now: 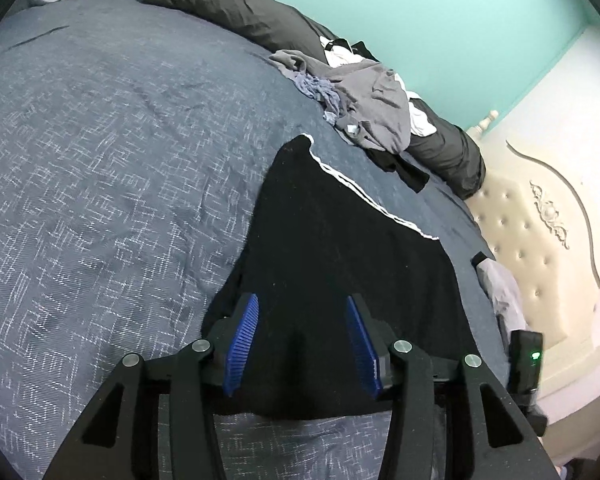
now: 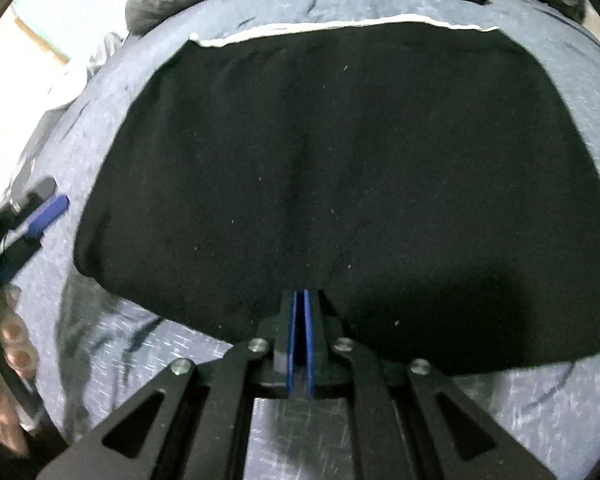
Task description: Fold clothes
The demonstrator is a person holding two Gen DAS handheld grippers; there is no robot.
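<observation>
black garment (image 2: 332, 168), with a white strip along its far edge (image 2: 340, 26), spread flat and wide on the bed, filling most of the right wrist view and lying toward the right side of the bed in the left wrist view. bed cover (image 1: 112, 152), blue-grey with a pale crosshatch weave, lightly creased, lying under everything. dark grey pillows (image 1: 236, 4), a long row along the far edge of the bed against a teal wall (image 1: 440, 20). headboard (image 1: 540, 216), cream, tufted with buttons and carved trim, at the right of the left wrist view. heap of loose clothes (image 1: 364, 96), grey, pale blue, white and black pieces, crumpled against the pillows, beyond the garment's white-edged side and apart from it. left gripper (image 1: 302, 344), black frame with ribbed blue pads, fingers spread wide with nothing between them, hovering above the near end of the black garment; contact with the cloth cannot be told. right gripper (image 2: 300, 300), the same make, blue pads pressed almost together at the near hem of the black garment; whether cloth is caught between them cannot be told. hand (image 2: 4, 360), at the left edge of the right wrist view, wrapped round the left gripper's handle, blurred. small grey cloth piece (image 1: 500, 288), near the bed's right edge beside the garment.
</observation>
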